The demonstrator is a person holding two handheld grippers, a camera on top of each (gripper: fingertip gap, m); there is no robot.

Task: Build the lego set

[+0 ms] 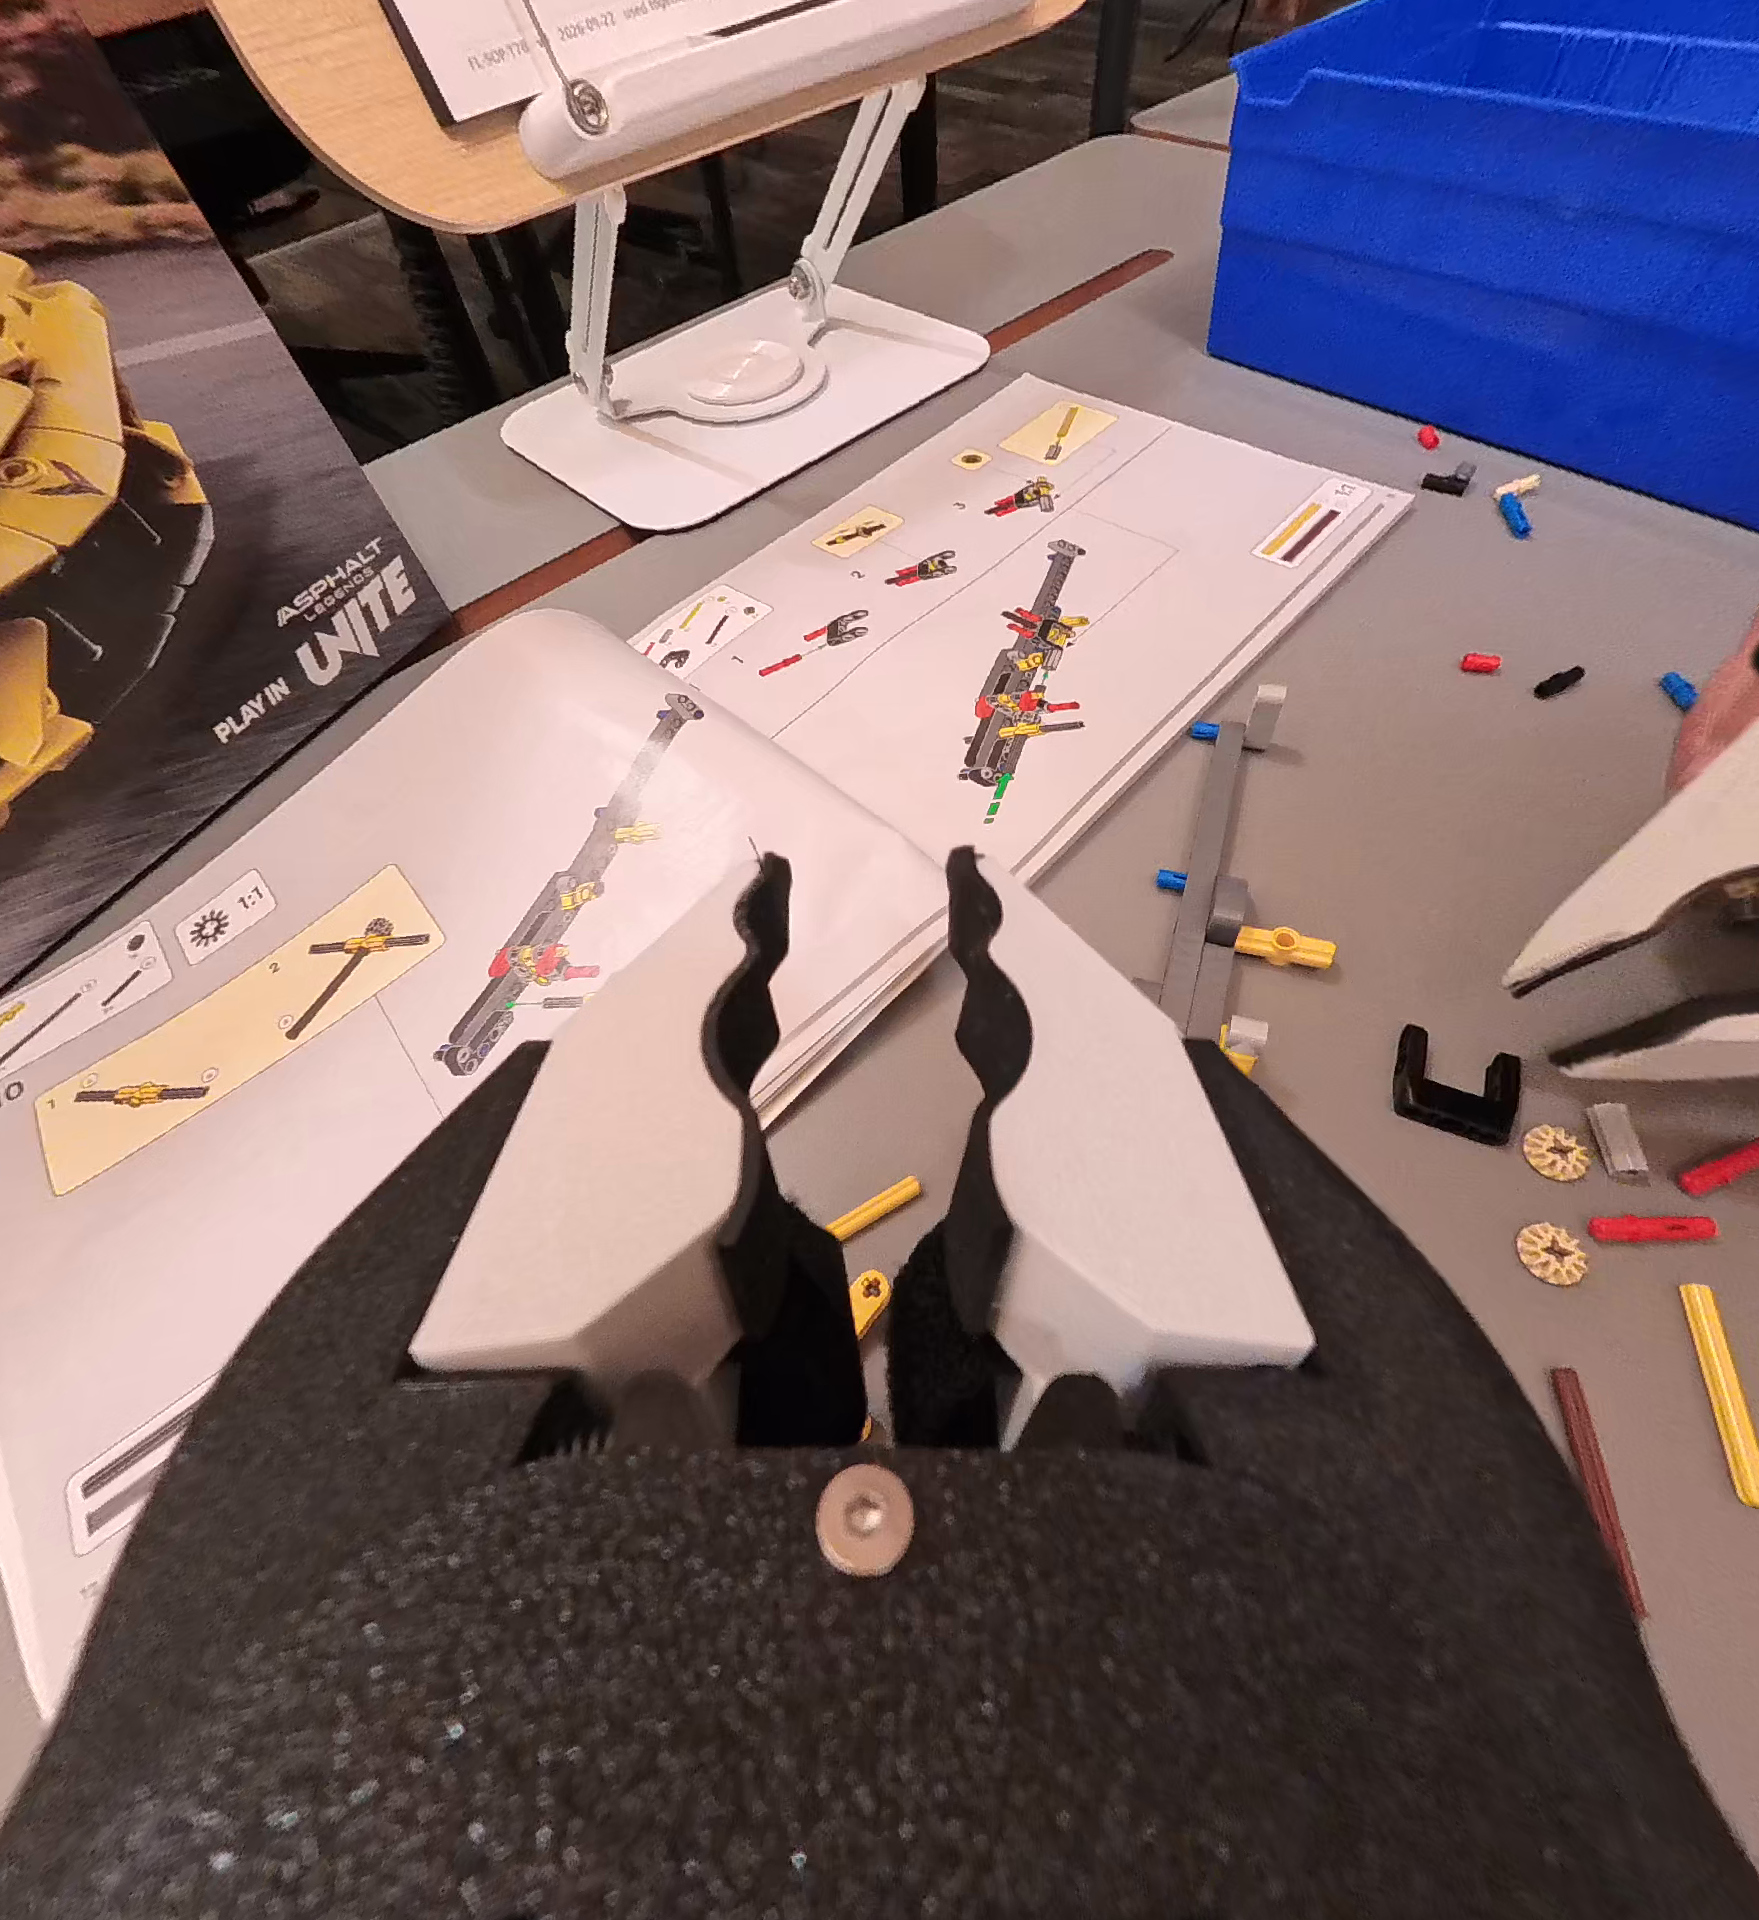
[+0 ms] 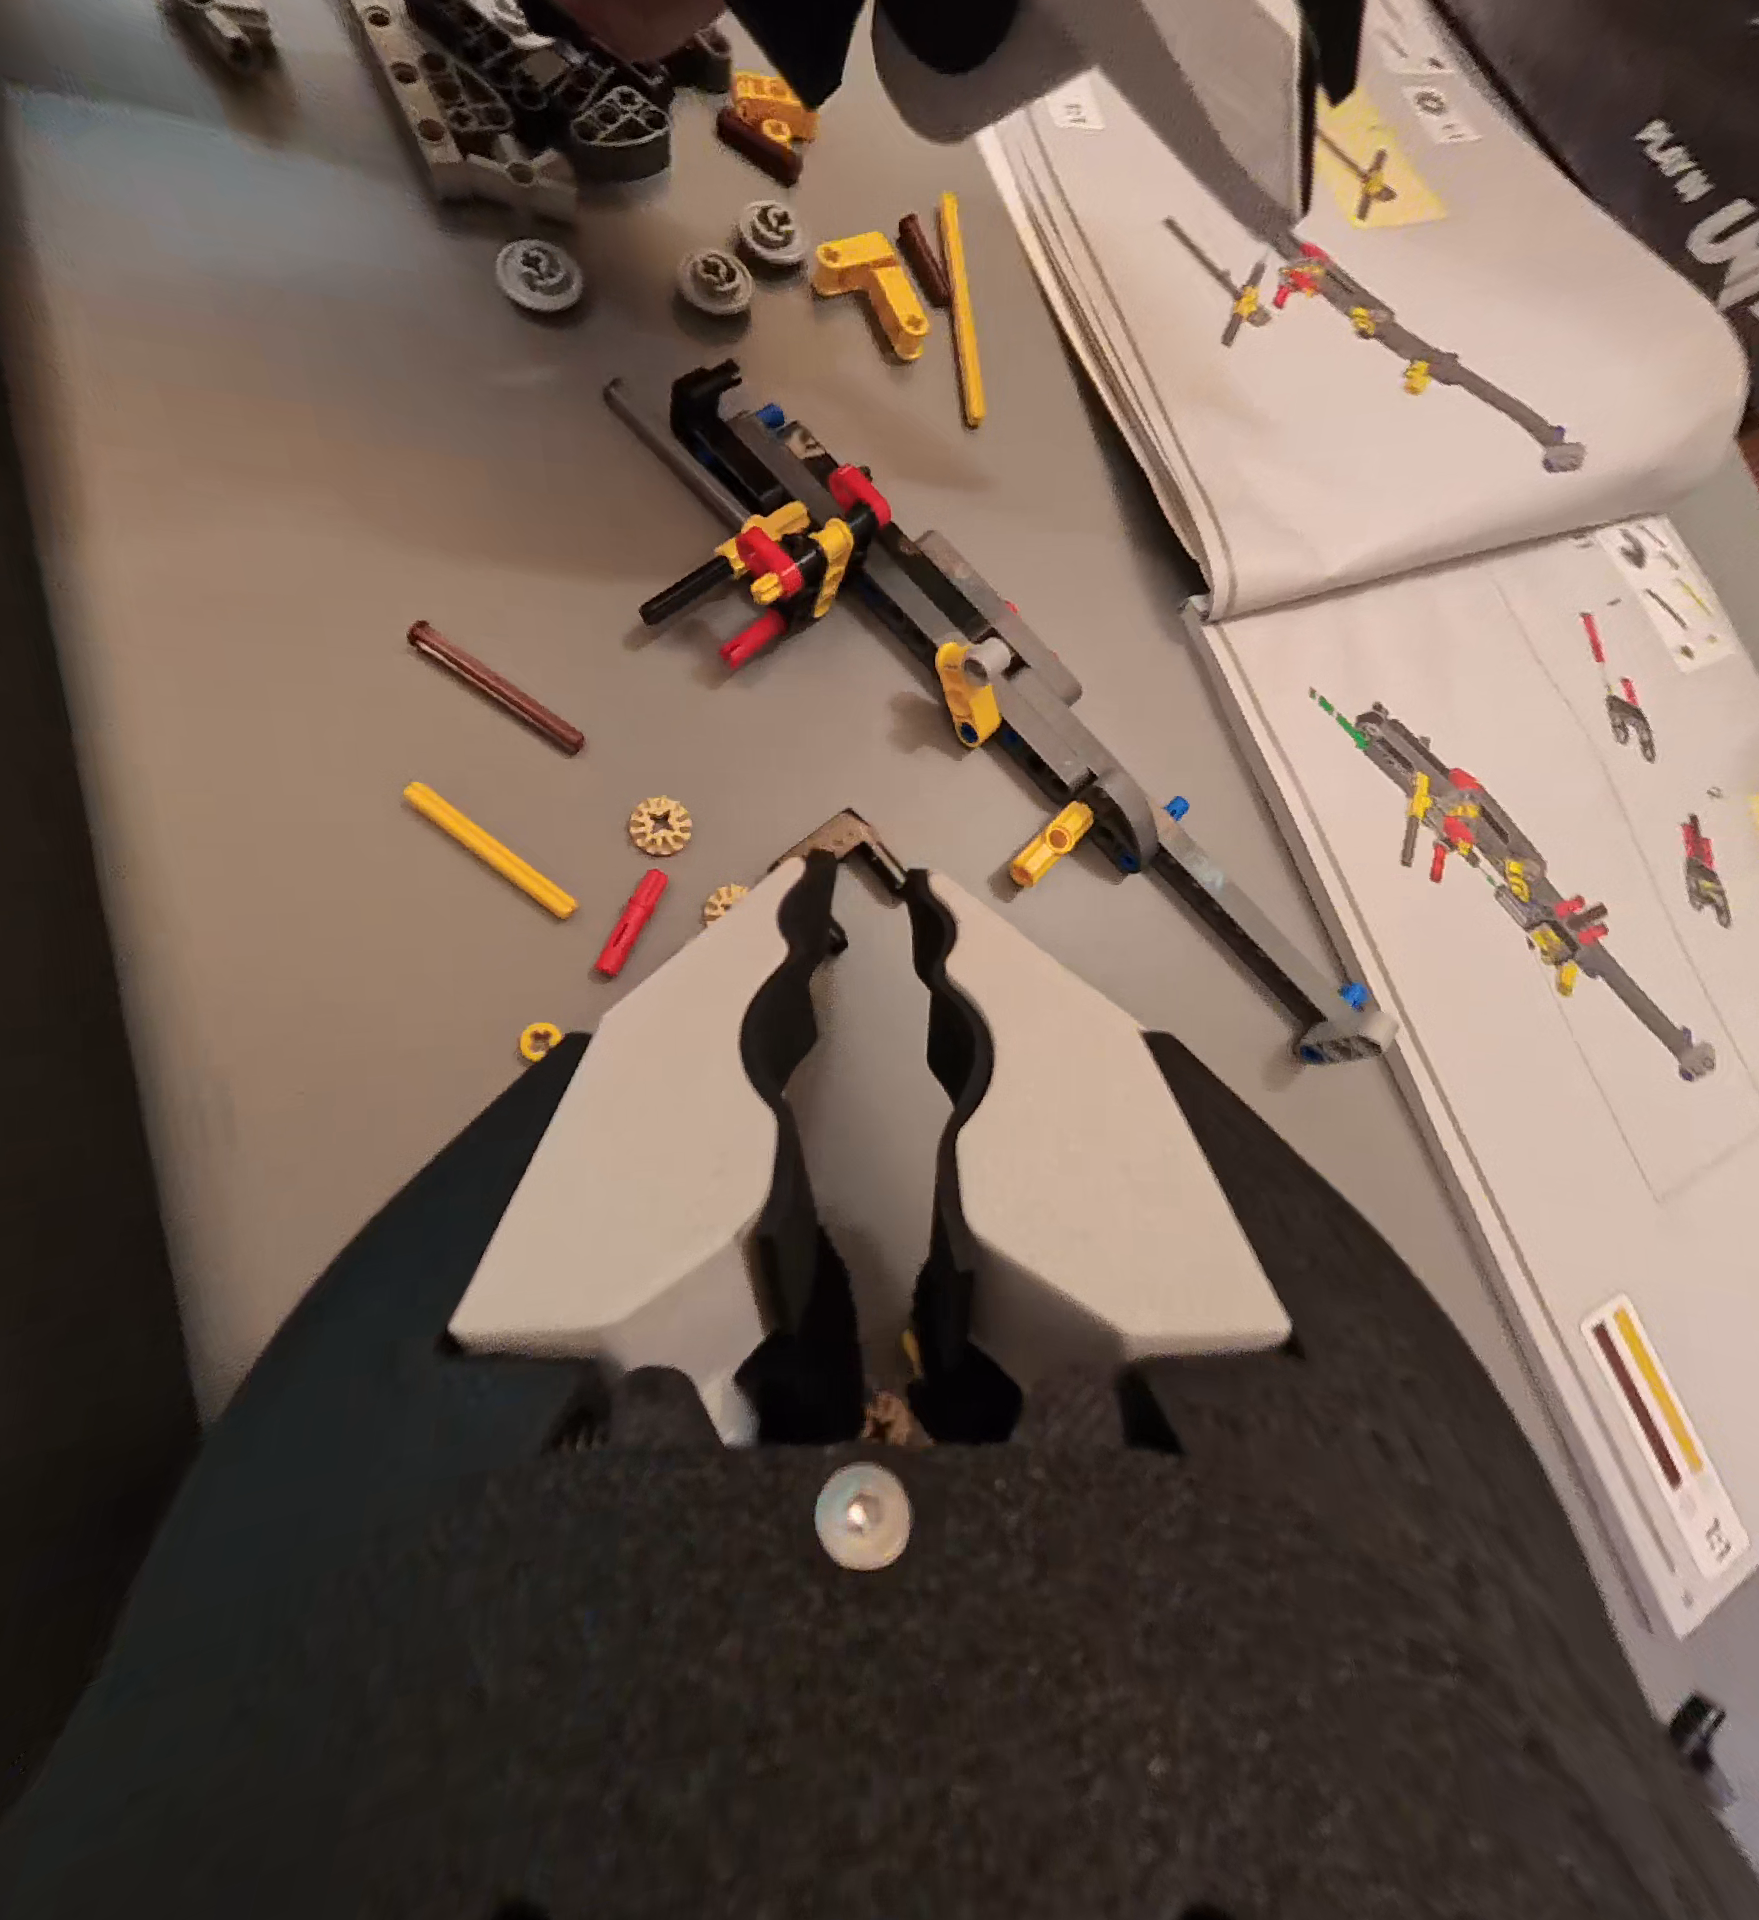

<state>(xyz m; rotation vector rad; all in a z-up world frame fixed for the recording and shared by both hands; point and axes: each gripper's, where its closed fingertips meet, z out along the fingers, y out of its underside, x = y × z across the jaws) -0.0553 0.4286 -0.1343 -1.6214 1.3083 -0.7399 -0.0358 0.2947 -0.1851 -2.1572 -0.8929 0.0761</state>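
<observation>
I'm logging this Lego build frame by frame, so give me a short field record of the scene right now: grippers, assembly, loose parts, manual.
left gripper: open, empty, above the open instruction manual
right gripper: slightly open, low over the table among loose parts; whether it holds anything is unclear
assembly: long grey beam with yellow, red and blue pieces, lying on the grey table beside the manual
loose parts: yellow axle, brown axle, red pin, tan gear
storage: blue bin
</observation>
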